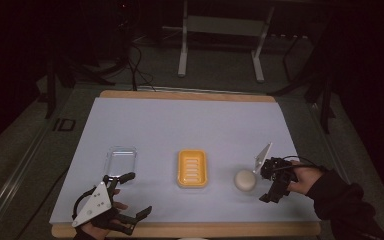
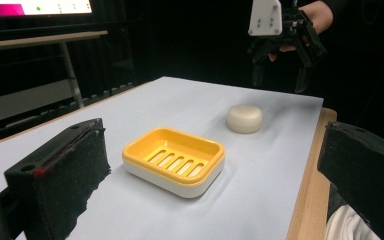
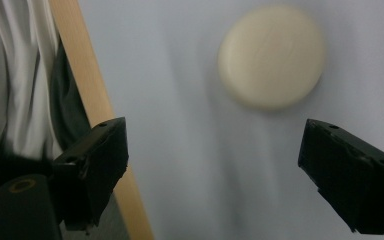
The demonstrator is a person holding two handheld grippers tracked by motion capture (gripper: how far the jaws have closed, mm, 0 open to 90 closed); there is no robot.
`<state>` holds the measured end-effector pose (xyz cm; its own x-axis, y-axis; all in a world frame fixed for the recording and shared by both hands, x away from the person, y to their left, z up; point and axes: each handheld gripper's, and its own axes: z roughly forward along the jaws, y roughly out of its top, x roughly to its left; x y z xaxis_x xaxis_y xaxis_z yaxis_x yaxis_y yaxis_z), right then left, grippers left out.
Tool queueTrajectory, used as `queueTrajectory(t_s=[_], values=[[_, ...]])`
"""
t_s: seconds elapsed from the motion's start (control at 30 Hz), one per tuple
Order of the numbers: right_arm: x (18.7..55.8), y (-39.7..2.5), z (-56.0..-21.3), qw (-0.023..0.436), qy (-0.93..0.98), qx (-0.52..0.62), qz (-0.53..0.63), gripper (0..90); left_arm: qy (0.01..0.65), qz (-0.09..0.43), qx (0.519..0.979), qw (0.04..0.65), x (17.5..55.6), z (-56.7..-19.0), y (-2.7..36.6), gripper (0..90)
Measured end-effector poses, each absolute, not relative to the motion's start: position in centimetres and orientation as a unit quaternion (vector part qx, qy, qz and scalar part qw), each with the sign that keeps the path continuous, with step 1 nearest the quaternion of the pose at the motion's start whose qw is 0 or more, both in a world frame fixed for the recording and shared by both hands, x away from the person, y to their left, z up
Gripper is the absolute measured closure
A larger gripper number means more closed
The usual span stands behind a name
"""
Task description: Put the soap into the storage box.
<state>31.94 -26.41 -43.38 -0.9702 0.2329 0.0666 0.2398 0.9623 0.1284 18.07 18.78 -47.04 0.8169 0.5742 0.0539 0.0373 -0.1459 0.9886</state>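
The right gripper (image 1: 275, 182) hangs just above the pale blue table cover (image 1: 190, 125) with its jaws spread wide and nothing between them; the round cream soap bar (image 1: 245, 180) lies flat on the cover just beside it, toward the middle of the table, not touching either jaw. In the right gripper view the soap bar (image 3: 271, 56) sits ahead of the parted jaws and a little toward the right-hand one, slightly blurred. Beyond the soap, on the side away from that gripper, stands the yellow slotted soap dish (image 1: 192, 168) on its white base, near the soap but apart from it. The left gripper (image 1: 125, 200) is down at the near wooden edge of the table, jaws also wide apart and holding nothing, with a clear plastic lid (image 1: 121, 160) lying just ahead of it. From the left gripper view the soap dish (image 2: 175, 160) sits between its two jaws farther off, the soap bar (image 2: 244, 118) behind it
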Motion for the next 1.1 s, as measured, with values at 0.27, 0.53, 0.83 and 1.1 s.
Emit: queueTrajectory(t_s=[0.27,0.53,0.83,1.1], values=[[32.6,-26.4,-43.7,0.038,-0.991,-0.126,-0.027,12.1,0.21,0.217,0.726,0.619,18.1,-47.0,18.8,0.1],[33.4,-26.9,-44.2,0.045,-0.99,-0.135,-0.021,12.1,0.209,0.216,0.725,0.62,18.1,-47.0,18.8,0.1],[34.3,-27.3,-45.0,0.049,-0.989,-0.135,-0.046,11.8,0.208,0.216,0.725,0.62,18.1,-47.0,18.8,0.1],[34.9,-27.0,-46.1,0.034,-0.991,-0.126,-0.042,12.9,0.207,0.217,0.725,0.62,18.0,-47.0,18.7,0.1]])
